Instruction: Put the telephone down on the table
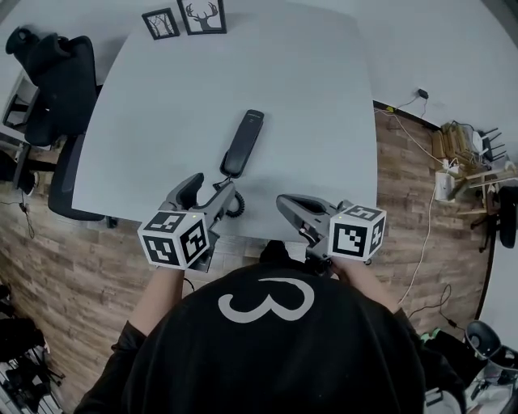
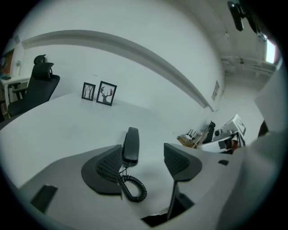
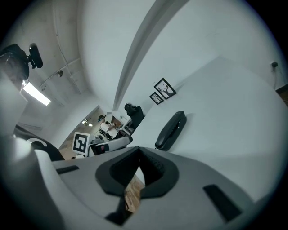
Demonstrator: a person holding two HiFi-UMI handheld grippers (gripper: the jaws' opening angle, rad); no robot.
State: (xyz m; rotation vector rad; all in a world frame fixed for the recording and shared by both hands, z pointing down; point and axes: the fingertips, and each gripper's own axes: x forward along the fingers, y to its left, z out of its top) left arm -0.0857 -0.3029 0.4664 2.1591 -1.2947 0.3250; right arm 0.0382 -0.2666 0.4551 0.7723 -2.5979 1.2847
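Looking down, you have the telephone (image 1: 243, 143) lying flat on the white table (image 1: 324, 97), near the edge closest to you. Nothing is gripping it.

Your left gripper (image 1: 212, 187) sits just short of the telephone's near end, with its jaws spread wide and holding nothing. In the left gripper view the handset's near end shows just past the tip of the left jaw. The coiled cord (image 2: 132, 188) trails from that end down into the open gap between the two pads, and I cannot tell whether it touches either pad.

The telephone's long axis runs away from you, its far end leaning slightly to your right, so it lies almost in line with the way the left gripper points. Your right gripper (image 1: 285, 204) is off to the right of the telephone's near end and well apart from it. Its jaw tips are drawn together on nothing.

The left gripper is clearly the nearer one. The set-down looks finished to me, so backing that gripper straight out along the telephone's axis should keep the cord from catching.

No brand or label can be read on the telephone. The only writing-like mark is a white figure like a 3 on your black shirt (image 1: 265, 301). Beyond the telephone's far end stand two framed pictures (image 1: 184, 18), which show a tree and antlers and carry no text.
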